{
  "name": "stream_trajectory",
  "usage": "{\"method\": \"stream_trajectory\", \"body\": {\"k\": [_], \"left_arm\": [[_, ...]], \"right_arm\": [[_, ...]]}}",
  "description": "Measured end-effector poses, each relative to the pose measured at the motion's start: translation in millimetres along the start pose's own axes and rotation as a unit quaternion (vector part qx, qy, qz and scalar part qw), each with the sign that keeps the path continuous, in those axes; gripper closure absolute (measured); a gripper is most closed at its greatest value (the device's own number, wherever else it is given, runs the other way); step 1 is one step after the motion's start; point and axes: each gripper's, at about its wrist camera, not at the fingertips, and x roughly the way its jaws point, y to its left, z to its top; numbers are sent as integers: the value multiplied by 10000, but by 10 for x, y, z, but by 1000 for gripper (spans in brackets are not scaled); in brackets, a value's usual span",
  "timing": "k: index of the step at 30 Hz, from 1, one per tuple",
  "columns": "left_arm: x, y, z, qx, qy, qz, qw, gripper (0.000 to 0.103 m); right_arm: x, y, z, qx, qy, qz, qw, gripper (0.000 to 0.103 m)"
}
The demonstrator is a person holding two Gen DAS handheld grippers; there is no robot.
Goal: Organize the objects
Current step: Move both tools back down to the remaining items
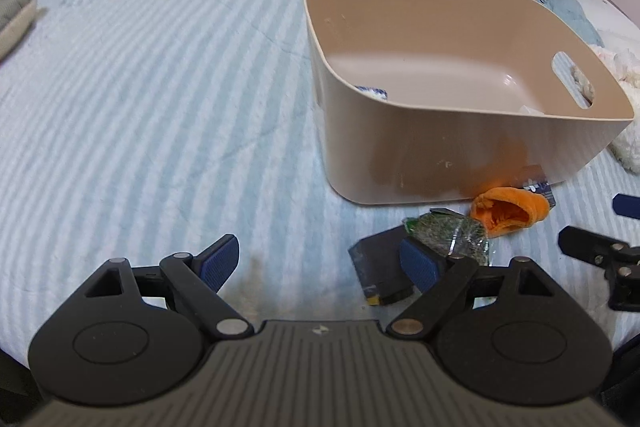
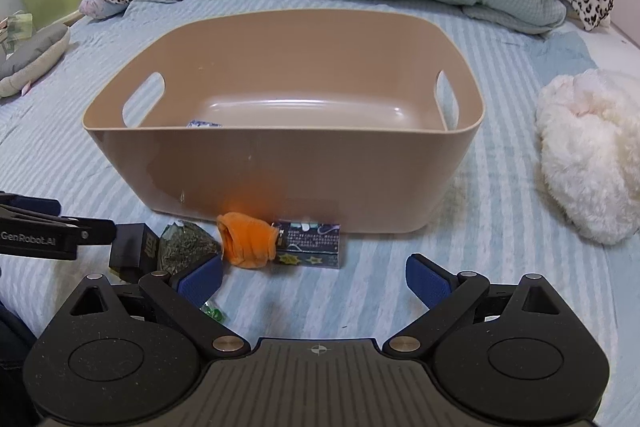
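Both grippers hang spread wide over the striped bedspread [image 2: 500, 187] with nothing between the pads: left gripper [image 1: 320, 263] by the black box [image 1: 376, 267], right gripper [image 2: 314, 281] just short of the orange sock [image 2: 248, 239]. Sock lies at the foot of the tan bin's [image 2: 280, 167] near wall, long axis along that wall, open cuff pointing toward the green packet [image 2: 184, 241]. Dark printed box [image 2: 312, 245] lies flat, touching the sock's other end, also lengthwise along the wall.

Both wrist views look down, close, sharing the bin [image 1: 460, 155].
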Motion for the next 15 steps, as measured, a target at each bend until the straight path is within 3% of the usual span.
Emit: {"method": "stream_trajectory", "body": {"k": [5, 15], "left_arm": [[79, -71, -6, -168, 113, -206, 9996, 15], [320, -133, -77, -198, 381, -150, 9990, 15]], "right_arm": [[73, 16, -17, -10, 45, 18, 10000, 3], [130, 28, -40, -27, 75, -31, 10000, 4]]}}
